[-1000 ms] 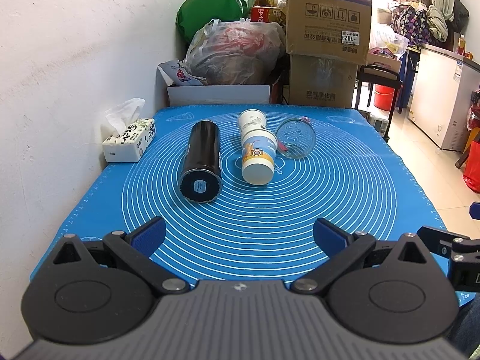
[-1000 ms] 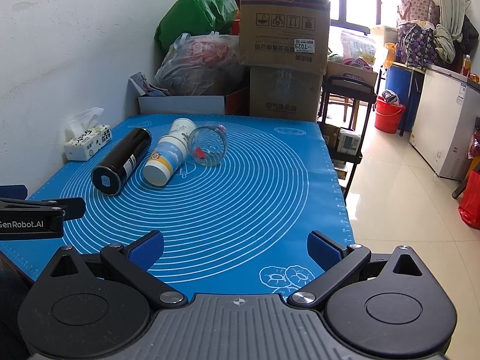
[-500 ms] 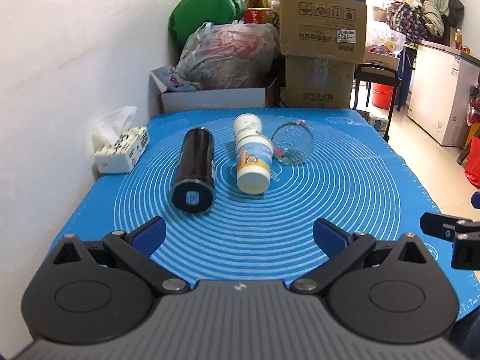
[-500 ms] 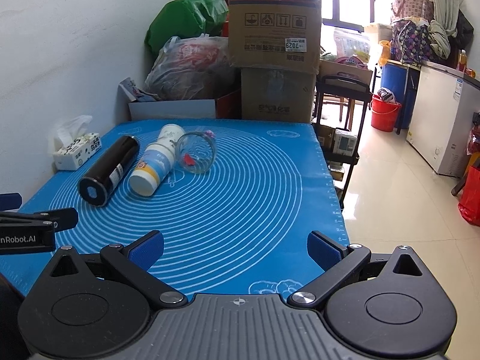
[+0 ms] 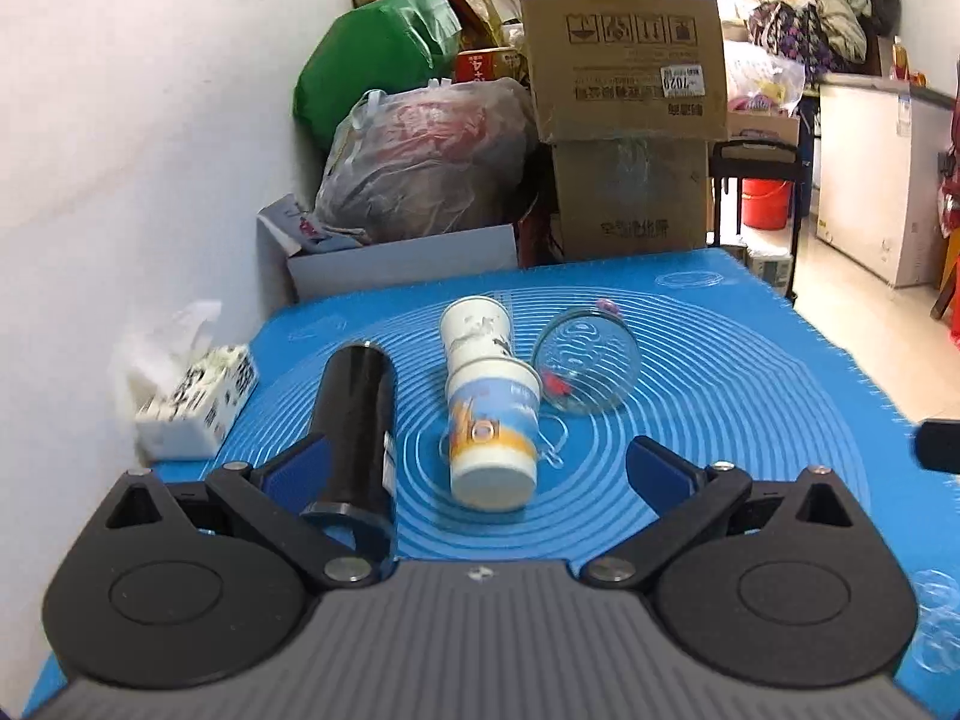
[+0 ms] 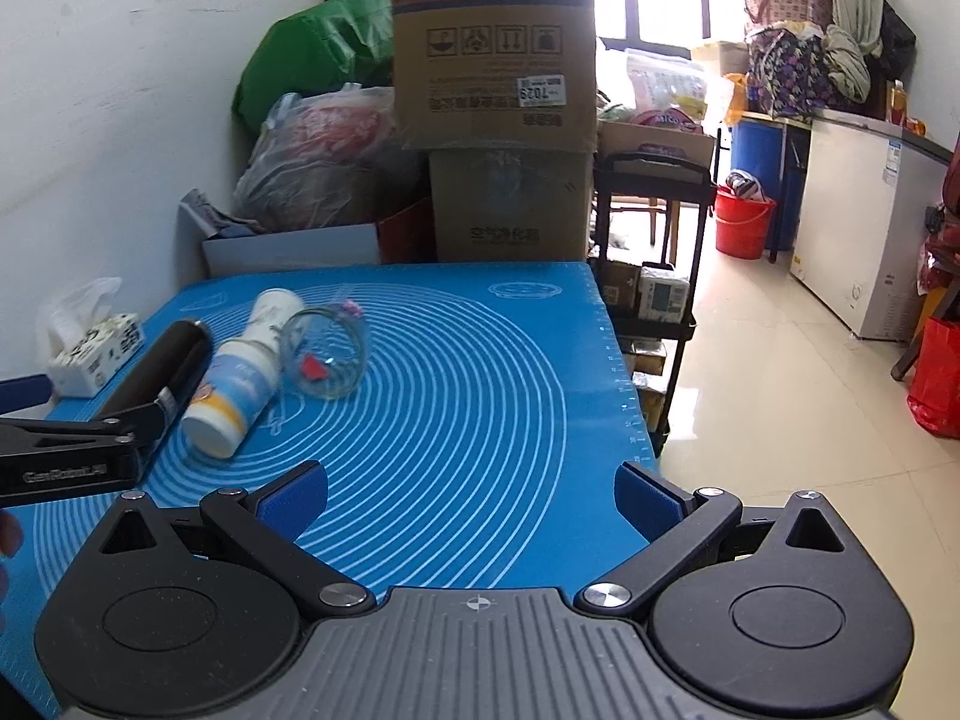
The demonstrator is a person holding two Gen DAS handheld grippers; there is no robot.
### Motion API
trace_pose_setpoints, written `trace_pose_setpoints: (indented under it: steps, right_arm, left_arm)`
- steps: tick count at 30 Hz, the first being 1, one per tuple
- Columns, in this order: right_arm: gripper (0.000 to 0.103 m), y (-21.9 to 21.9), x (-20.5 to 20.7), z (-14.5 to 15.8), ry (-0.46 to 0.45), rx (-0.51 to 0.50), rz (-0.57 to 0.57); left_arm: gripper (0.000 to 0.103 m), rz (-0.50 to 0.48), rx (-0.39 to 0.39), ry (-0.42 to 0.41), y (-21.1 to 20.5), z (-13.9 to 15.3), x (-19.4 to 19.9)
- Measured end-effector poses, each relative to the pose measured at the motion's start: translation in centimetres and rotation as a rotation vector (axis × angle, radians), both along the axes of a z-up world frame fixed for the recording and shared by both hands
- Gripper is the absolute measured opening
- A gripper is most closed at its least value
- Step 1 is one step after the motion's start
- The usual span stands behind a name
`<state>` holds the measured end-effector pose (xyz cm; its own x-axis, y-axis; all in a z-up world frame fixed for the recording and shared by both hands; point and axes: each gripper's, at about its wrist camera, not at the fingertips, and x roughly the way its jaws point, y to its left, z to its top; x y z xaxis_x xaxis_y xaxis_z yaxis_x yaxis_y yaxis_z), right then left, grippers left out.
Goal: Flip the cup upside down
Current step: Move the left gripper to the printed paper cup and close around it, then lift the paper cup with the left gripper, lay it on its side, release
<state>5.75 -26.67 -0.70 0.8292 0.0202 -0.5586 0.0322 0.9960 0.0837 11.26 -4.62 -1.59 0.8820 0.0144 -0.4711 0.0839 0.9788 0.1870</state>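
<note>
Three vessels lie on their sides on the blue mat (image 5: 750, 408): a black tumbler (image 5: 354, 420), a white and blue paper cup (image 5: 489, 414) and a clear glass cup (image 5: 585, 363). My left gripper (image 5: 474, 468) is open, low over the mat, with the paper cup's base between its fingers and the tumbler by the left finger. My right gripper (image 6: 471, 495) is open and empty over the mat's (image 6: 480, 390) near right part. The right wrist view also shows the tumbler (image 6: 159, 375), paper cup (image 6: 243, 378), glass cup (image 6: 324, 354) and the left gripper's side at the left.
A tissue box (image 5: 195, 396) sits at the mat's left edge by the white wall. Cardboard boxes (image 5: 624, 90) and bags (image 5: 420, 174) are piled behind the table. The table's right edge drops to a tiled floor (image 6: 810, 396) beside a black cart (image 6: 654, 276).
My left gripper has moved forward to the cups; the paper cup's base now lies between its open fingers. My right gripper has drifted a little forward and right. The cups have not moved.
</note>
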Motion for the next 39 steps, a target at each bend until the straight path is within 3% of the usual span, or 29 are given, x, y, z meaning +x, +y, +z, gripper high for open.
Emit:
trace_pose_setpoints:
  steps: [10,18,21,23,25,34,39]
  right_arm:
    - [0.103,-1.2,4.1,-2.1,0.033,-0.002,-0.020]
    - [0.103,-1.2,5.5,-3.9,0.062,0.013,-0.011]
    - [0.103,-1.4,5.7,-4.3,0.069,0.019,-0.013]
    - [0.103,-1.4,5.8,-4.4,0.073,0.025,-0.014]
    - [0.103,-1.5,5.8,-4.5,0.076,0.028,-0.013]
    - [0.103,-1.3,5.5,-4.2,0.074,0.023,-0.005]
    - [0.103,-0.9,4.3,-3.3,0.063,0.007,0.007]
  left_arm:
    - [0.103,0.014,0.009,0.059,-1.2,-3.2,7.4]
    - [0.102,0.034,0.013,0.131,-2.0,-5.6,10.8]
    - [0.077,0.035,0.020,0.183,-2.2,-6.4,11.7]
    - [0.071,0.044,0.023,0.216,-2.2,-7.0,12.2]
    - [0.060,0.045,0.014,0.231,-2.0,-7.3,12.3]
    - [0.059,0.063,-0.002,0.190,-1.2,-5.6,10.5]
    - [0.059,0.055,-0.041,0.199,-0.5,-4.0,7.2]
